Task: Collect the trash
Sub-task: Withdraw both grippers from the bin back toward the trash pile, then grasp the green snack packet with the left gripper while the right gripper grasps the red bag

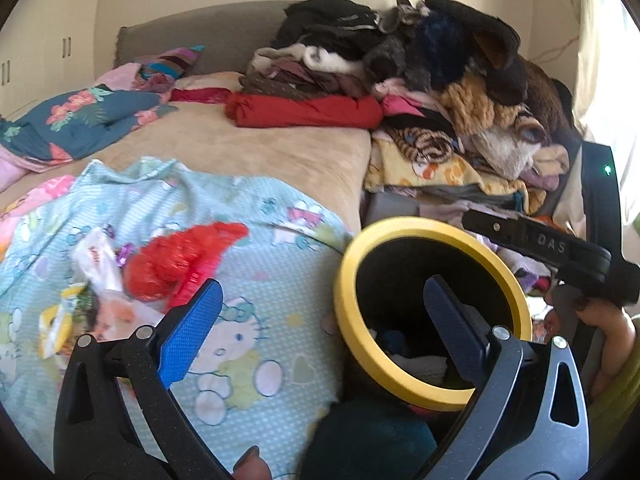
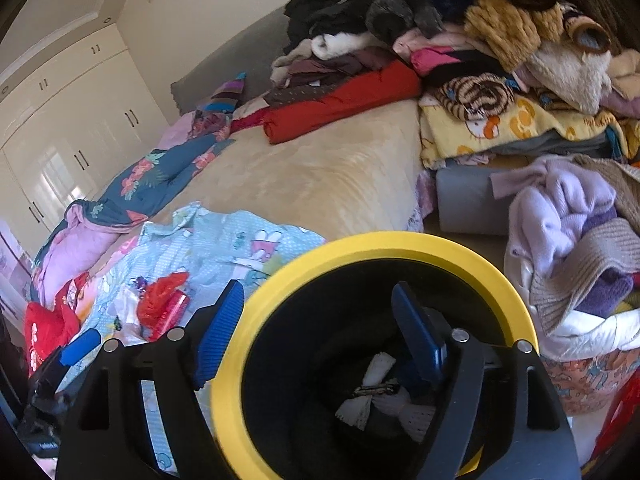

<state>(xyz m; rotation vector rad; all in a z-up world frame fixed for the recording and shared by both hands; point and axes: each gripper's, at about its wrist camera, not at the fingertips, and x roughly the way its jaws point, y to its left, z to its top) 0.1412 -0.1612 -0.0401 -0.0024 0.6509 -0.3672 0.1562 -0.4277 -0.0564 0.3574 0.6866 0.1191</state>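
A black bin with a yellow rim (image 1: 400, 228) stands beside the bed; it also shows in the right wrist view (image 2: 384, 240), with white scraps (image 2: 376, 372) at its bottom. Trash lies on the light blue cartoon sheet (image 1: 256, 248): a crumpled red plastic bag (image 1: 176, 260), a white wrapper (image 1: 100, 264) and a yellow wrapper (image 1: 56, 320). The red bag also shows in the right wrist view (image 2: 160, 300). My left gripper (image 1: 324, 308) is open and empty, right of the red bag. My right gripper (image 2: 320, 316) is open and empty, straddling the bin's rim.
A tall pile of clothes and blankets (image 1: 440, 80) sits at the bed's far right. A folded red cloth (image 1: 304, 110) and a floral garment (image 1: 80, 120) lie on the beige cover (image 1: 260, 152). A basket of laundry (image 2: 576, 240) stands right of the bin.
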